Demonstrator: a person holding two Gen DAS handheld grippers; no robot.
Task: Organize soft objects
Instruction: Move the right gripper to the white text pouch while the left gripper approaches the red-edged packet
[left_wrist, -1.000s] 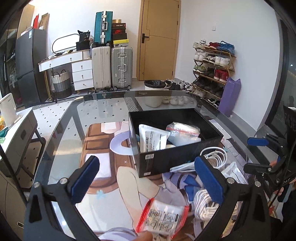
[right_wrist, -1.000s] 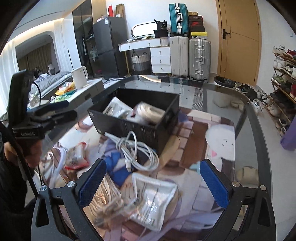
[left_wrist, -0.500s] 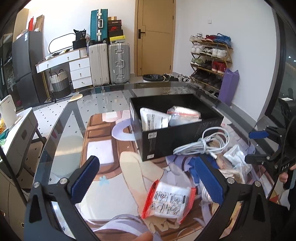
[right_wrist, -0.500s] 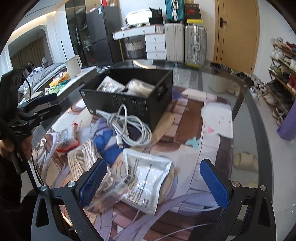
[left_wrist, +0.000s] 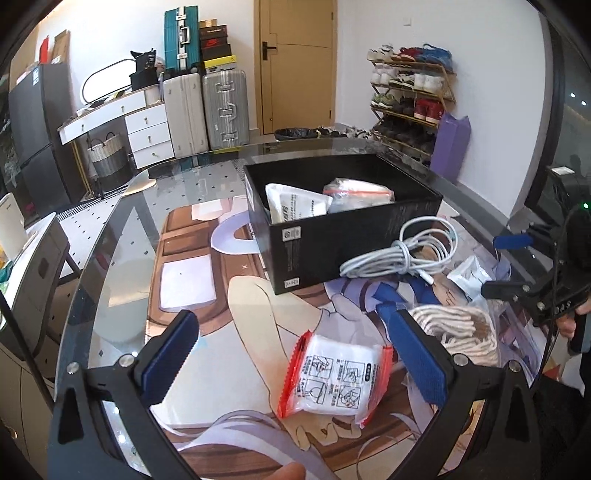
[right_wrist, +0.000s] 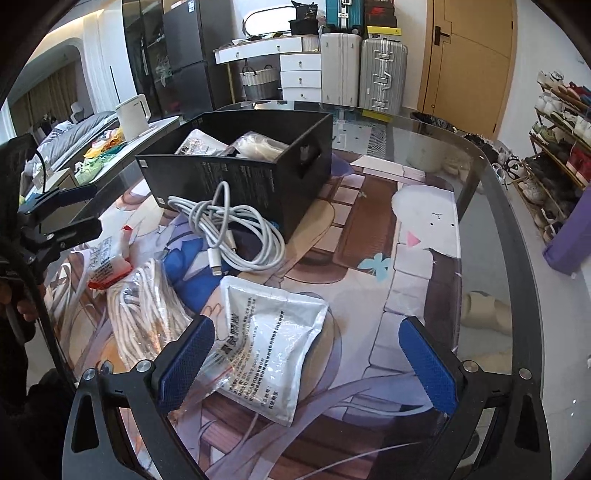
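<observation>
A black box (left_wrist: 354, 236) (right_wrist: 236, 181) on the glass table holds two soft packets (left_wrist: 295, 206). Outside it lie a coiled white cable (left_wrist: 402, 254) (right_wrist: 236, 232), a red-edged zip bag (left_wrist: 338, 373) (right_wrist: 110, 258), a clear bag of cream rope (left_wrist: 458, 328) (right_wrist: 144, 314) and a silver-white pouch (right_wrist: 266, 339) (left_wrist: 469, 275). My left gripper (left_wrist: 295, 365) is open and empty, with the red-edged bag lying between its fingers. My right gripper (right_wrist: 306, 362) is open and empty, low over the pouch.
The table's glass edge (right_wrist: 509, 236) curves on the right. Beyond it stand suitcases (left_wrist: 225, 107), a white drawer unit (left_wrist: 147, 129), a shoe rack (left_wrist: 410, 99) and a side table with a kettle (right_wrist: 133, 114).
Both grippers have dropped lower and closer to the table. The red-edged bag now lies between my left fingers; the pouch sits nearer my right fingers. Both stayed open.
</observation>
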